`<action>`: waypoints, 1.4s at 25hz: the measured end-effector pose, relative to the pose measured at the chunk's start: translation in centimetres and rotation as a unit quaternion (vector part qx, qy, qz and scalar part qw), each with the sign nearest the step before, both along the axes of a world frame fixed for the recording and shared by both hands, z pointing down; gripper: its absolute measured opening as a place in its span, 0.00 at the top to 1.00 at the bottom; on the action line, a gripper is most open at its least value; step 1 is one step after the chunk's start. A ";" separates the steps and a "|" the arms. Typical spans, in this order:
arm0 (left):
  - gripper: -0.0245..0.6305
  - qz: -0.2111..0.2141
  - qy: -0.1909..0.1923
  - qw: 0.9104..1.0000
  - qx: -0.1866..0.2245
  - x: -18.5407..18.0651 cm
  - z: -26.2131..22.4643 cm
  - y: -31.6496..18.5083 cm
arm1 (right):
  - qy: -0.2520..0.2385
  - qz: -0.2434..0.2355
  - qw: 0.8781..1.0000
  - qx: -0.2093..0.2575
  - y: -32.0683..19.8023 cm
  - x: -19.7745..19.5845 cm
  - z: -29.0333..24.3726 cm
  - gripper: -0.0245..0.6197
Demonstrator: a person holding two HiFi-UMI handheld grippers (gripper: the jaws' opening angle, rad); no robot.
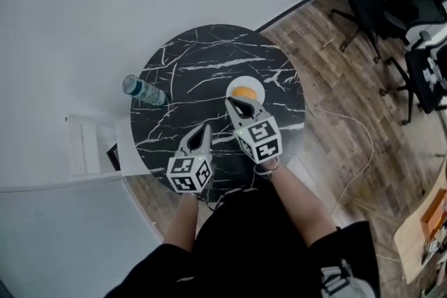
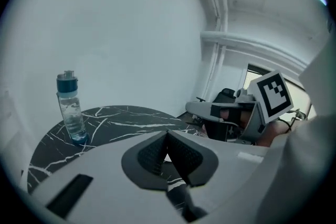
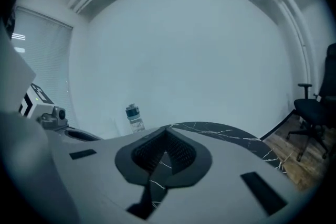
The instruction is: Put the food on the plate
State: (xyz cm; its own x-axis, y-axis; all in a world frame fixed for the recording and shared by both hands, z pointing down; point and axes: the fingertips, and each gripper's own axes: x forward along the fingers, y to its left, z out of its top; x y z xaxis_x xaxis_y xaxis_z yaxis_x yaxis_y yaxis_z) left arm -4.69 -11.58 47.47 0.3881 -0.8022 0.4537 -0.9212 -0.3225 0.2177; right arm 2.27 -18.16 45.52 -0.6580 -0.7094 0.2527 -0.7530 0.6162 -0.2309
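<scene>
A round black marble worktop point(image 1: 202, 52) carries a white plate point(image 1: 257, 85) right of its middle, and the food point(image 1: 244, 92), a round orange piece, already lies on that plate. The right gripper point(image 1: 232, 103) reaches in from the near side, its tip at the plate's near rim, just short of the food; whether it touches the plate cannot be told. In the right gripper view its jaws are pressed together at the tip with nothing between them, only marble showing below. The left gripper point(image 1: 205, 128) hangs over the near part of the worktop, to the left of the plate and apart from it. Its jaws are likewise closed tip to tip and empty. A clear water bottle point(image 1: 143, 89) with a blue cap stands upright near the worktop's left edge, well apart from the plate. Black office chairs point(image 1: 367, 3) stand on the wooden floor point(image 1: 335, 80) at the far right.
</scene>
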 end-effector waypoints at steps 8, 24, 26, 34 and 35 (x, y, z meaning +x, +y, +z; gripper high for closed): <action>0.96 -0.061 -0.026 0.988 0.138 -3.8 -8.1 1.4 | 0.019 0.030 0.989 0.143 4.6 0.0 -8.3 0.97; 0.96 -0.065 -0.007 0.973 0.220 -3.9 -15.4 5.4 | 0.059 0.091 0.964 0.243 11.9 3.0 -17.4 0.97; 0.96 -0.053 0.002 0.973 0.224 -3.1 -15.8 5.8 | 0.055 0.097 0.964 0.243 12.7 3.1 -17.8 0.97; 0.96 -0.009 -0.002 0.970 0.243 -1.2 -17.0 6.0 | 0.049 0.146 0.959 0.238 13.4 5.3 -18.2 0.97; 0.96 -0.007 -0.002 0.970 0.244 -1.2 -17.1 6.0 | 0.049 0.150 0.959 0.237 13.5 5.5 -18.3 0.97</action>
State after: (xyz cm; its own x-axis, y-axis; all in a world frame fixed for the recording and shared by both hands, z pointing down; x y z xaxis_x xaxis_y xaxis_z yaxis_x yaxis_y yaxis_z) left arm -5.90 -5.54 30.33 0.3750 -0.9268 0.0201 -0.9266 -0.3742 0.0375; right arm 7.74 -4.70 27.25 -0.3956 -0.9137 -0.0935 -0.9166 0.3863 0.1026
